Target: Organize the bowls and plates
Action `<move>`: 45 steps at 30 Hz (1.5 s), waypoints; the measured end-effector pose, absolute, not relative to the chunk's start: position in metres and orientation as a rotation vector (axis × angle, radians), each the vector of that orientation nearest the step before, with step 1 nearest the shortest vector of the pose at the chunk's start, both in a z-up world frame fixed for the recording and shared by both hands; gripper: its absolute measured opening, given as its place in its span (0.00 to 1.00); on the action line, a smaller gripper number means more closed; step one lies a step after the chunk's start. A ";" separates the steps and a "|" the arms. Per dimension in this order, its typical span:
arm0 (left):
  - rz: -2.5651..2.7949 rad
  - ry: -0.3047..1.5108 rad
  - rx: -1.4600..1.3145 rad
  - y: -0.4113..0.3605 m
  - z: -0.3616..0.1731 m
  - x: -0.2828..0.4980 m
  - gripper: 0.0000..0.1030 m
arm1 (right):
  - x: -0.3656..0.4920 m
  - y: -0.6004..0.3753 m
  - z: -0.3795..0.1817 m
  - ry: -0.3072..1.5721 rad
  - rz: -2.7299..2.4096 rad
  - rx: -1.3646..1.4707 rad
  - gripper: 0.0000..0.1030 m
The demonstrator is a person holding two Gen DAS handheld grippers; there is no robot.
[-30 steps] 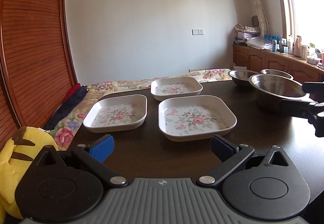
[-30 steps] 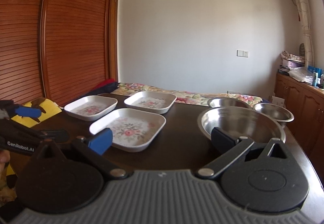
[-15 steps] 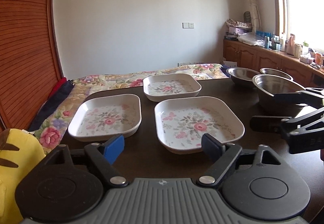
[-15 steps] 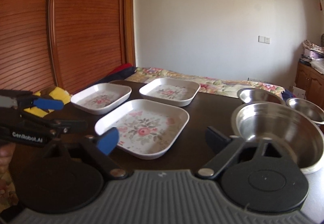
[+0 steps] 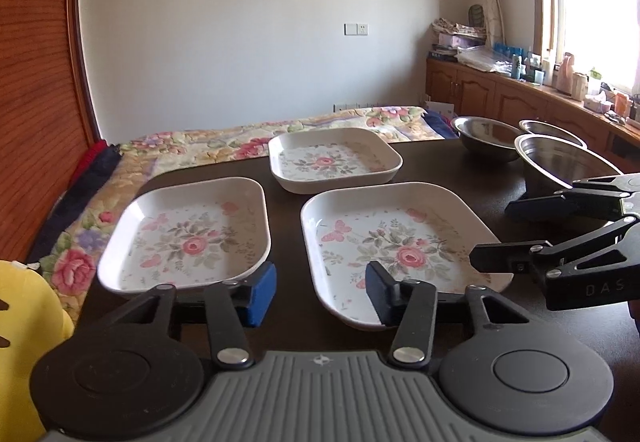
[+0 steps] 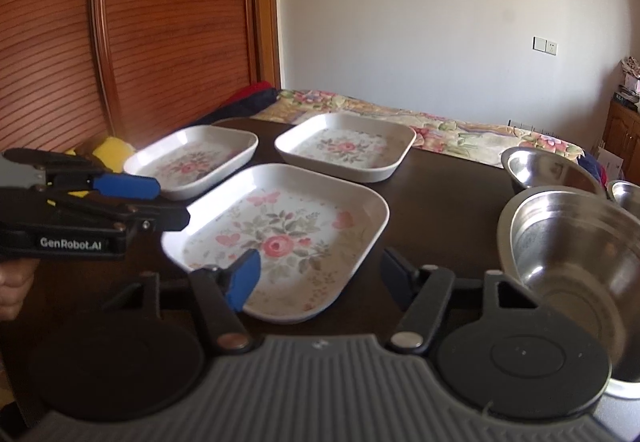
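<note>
Dark table (image 5: 288, 306) bare betw 3 plates; both grippers' fingers open, left (image 5: 320, 292), right (image 6: 320, 276).

We see three glossy white plates, the nearest plate (image 5: 400, 246) printed with roses, on a dark, smooth, faintly shiny wooden table (image 5: 440, 162). The steel bowls (image 6: 572, 262) look brushed and reflective. Our left gripper (image 5: 320, 292) wears matt black plastic with blue rubbery pads (image 5: 262, 294). Behind lies a floral cloth (image 5: 224, 142), beside ribbed varnished wood doors (image 6: 160, 22).
</note>
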State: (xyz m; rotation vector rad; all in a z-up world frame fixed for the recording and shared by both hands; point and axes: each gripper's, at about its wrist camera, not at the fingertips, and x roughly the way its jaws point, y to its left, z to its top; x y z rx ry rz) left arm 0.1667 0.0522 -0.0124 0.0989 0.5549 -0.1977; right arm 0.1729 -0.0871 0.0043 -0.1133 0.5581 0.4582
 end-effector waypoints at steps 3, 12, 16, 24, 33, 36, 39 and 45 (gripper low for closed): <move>-0.207 0.563 0.098 0.053 -0.015 0.174 0.47 | 0.177 -0.088 0.003 0.571 0.453 -0.114 0.60; -0.219 0.586 0.111 0.052 -0.020 0.190 0.44 | 0.190 -0.089 -0.005 0.612 0.449 -0.113 0.51; -0.228 0.595 0.111 0.051 -0.022 0.194 0.44 | 0.193 -0.088 -0.007 0.620 0.451 -0.115 0.48; -0.246 0.604 0.115 0.047 -0.024 0.199 0.40 | 0.199 -0.089 -0.011 0.635 0.448 -0.107 0.43; -0.238 0.615 0.118 0.046 -0.030 0.206 0.28 | 0.202 -0.090 -0.011 0.637 0.454 -0.087 0.37; -0.238 0.616 0.113 0.046 -0.030 0.207 0.28 | 0.204 -0.091 -0.011 0.638 0.454 -0.075 0.35; -0.239 0.616 0.108 0.046 -0.030 0.208 0.28 | 0.204 -0.092 -0.012 0.639 0.455 -0.056 0.34; -0.245 0.621 0.090 0.048 -0.031 0.209 0.28 | 0.204 -0.093 -0.013 0.637 0.450 -0.041 0.33</move>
